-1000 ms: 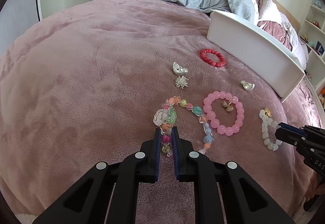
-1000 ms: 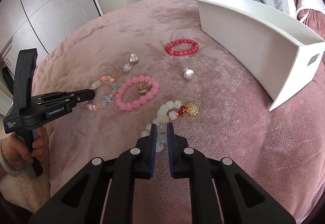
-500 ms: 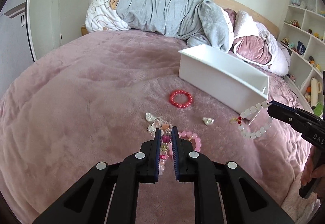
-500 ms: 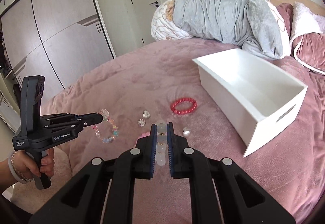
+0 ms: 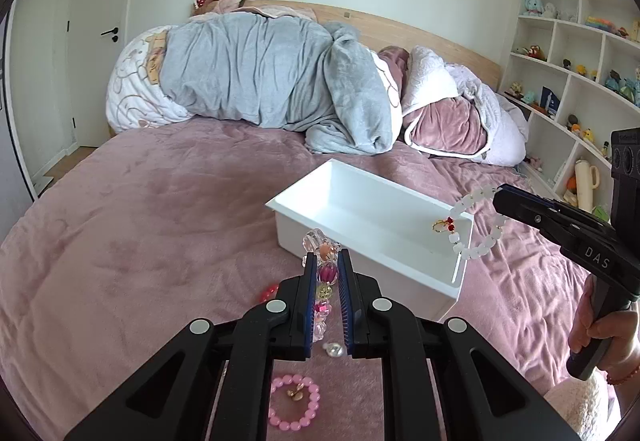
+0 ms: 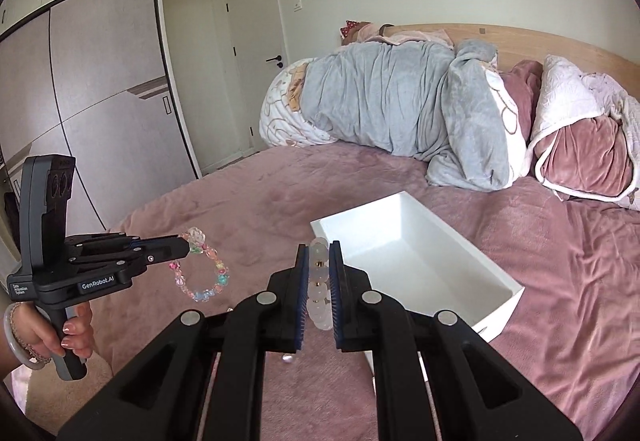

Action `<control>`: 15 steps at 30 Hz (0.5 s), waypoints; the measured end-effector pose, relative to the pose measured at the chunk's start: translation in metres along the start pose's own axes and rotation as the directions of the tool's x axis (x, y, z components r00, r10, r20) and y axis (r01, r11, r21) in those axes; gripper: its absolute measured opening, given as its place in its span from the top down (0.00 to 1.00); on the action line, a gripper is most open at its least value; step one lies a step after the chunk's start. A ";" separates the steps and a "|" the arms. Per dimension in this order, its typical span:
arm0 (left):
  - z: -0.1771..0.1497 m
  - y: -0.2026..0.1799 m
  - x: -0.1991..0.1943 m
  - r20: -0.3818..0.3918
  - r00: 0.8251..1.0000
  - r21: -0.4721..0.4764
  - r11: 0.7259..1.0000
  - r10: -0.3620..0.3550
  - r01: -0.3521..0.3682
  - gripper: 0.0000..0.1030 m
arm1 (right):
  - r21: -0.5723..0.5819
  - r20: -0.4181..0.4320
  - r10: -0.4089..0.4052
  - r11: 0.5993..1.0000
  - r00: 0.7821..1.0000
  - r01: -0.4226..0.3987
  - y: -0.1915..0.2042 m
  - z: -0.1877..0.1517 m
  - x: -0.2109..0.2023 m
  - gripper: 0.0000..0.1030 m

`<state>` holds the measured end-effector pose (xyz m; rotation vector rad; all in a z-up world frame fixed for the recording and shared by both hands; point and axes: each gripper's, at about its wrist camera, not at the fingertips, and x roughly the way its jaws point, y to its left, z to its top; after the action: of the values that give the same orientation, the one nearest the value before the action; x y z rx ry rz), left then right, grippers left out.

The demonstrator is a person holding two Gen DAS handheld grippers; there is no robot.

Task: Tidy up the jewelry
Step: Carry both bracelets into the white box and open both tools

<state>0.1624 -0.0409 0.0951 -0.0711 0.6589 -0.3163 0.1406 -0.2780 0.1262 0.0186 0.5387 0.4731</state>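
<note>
Big pink bed (image 5: 152,241) below everything, and on it the white bin (image 5: 372,217), one of them, open-topped and empty as far as the views show. That bin is the whole story here: it lies ahead of and below both sets of fingers, its long axis running away from them toward the far right, near short wall closest to the tips.

Left gripper (image 5: 326,269) is clamped tight on the multicoloured bead bracelet (image 5: 323,281), beads pinched between the pads, the loop hanging below the fingers, as the right wrist view shows (image 6: 200,273). From these fingers the bin sits just ahead and a touch right.

Right gripper (image 6: 319,265) is likewise squeezed shut, on the white bead bracelet (image 6: 319,281). The left view shows it dangling (image 5: 476,225) with a small gold-and-red charm (image 5: 442,226), apparently hanging over the bin's near right corner. So by my read the right hand is nearer the drop; the left needs a short carry forward and right.

Counting now: two bracelets in the air. Down behind the left fingers, one pink bead bracelet (image 5: 294,407) with a small gold piece (image 5: 296,394) inside its ring, one pearl-like piece (image 5: 335,350), and a sliver of one red bracelet (image 5: 270,291) peeking out beside the left finger. Anything else is hidden beneath the grippers.
</note>
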 end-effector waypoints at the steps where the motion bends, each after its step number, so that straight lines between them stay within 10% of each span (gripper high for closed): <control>1: 0.006 -0.005 0.007 -0.004 1.000 0.008 1.000 -0.010 0.010 0.85 | 0.001 -0.003 -0.012 1.000 1.000 0.012 -0.005 0.004 0.002 0.90; 15: 0.061 -0.044 0.134 -0.108 0.993 -0.004 0.998 -0.056 0.056 0.85 | 0.112 -0.121 -0.056 0.991 0.991 0.070 -0.070 -0.015 0.062 0.90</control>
<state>0.2873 -0.1262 0.0712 -0.0739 0.7651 -0.3762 0.2099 -0.3144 0.0727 0.0849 0.6806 0.3824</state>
